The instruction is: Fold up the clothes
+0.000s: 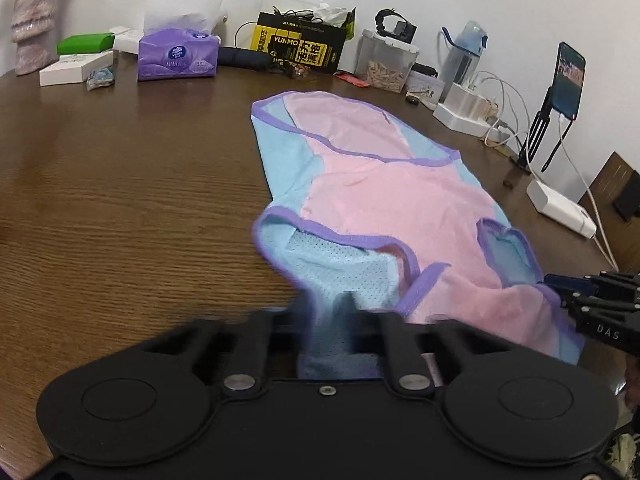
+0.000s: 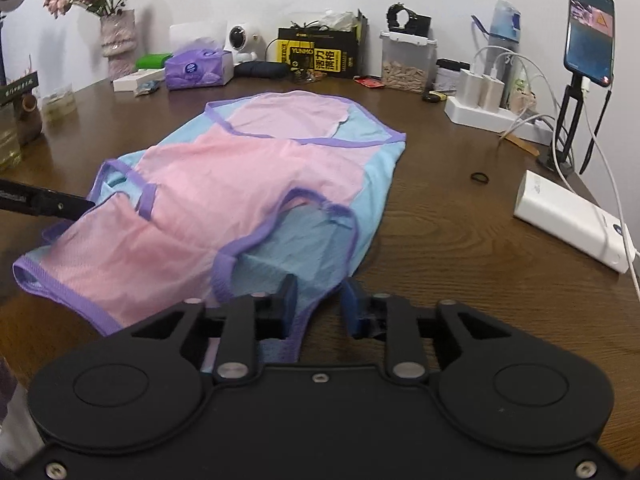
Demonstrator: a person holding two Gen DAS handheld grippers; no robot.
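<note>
A pink and light-blue mesh vest with purple trim point(image 1: 392, 200) lies lengthwise on the brown wooden table point(image 1: 120, 208), also in the right wrist view point(image 2: 240, 184). My left gripper point(image 1: 326, 308) is at its near left shoulder strap, with blue mesh bunched between the blurred fingers. My right gripper point(image 2: 318, 300) is at the near right strap; its fingers stand apart with blue fabric between them. Each gripper shows at the edge of the other's view, the right point(image 1: 592, 300) and the left point(image 2: 44, 200).
Along the back wall stand a purple tissue box point(image 1: 178, 56), a vase point(image 1: 32, 24), a black-yellow box point(image 1: 300, 44), a clear container point(image 1: 386, 64), a water bottle point(image 1: 466, 52). At the right are a power strip point(image 1: 468, 116), a phone on a stand point(image 1: 566, 80), a white power bank point(image 2: 576, 220) and cables.
</note>
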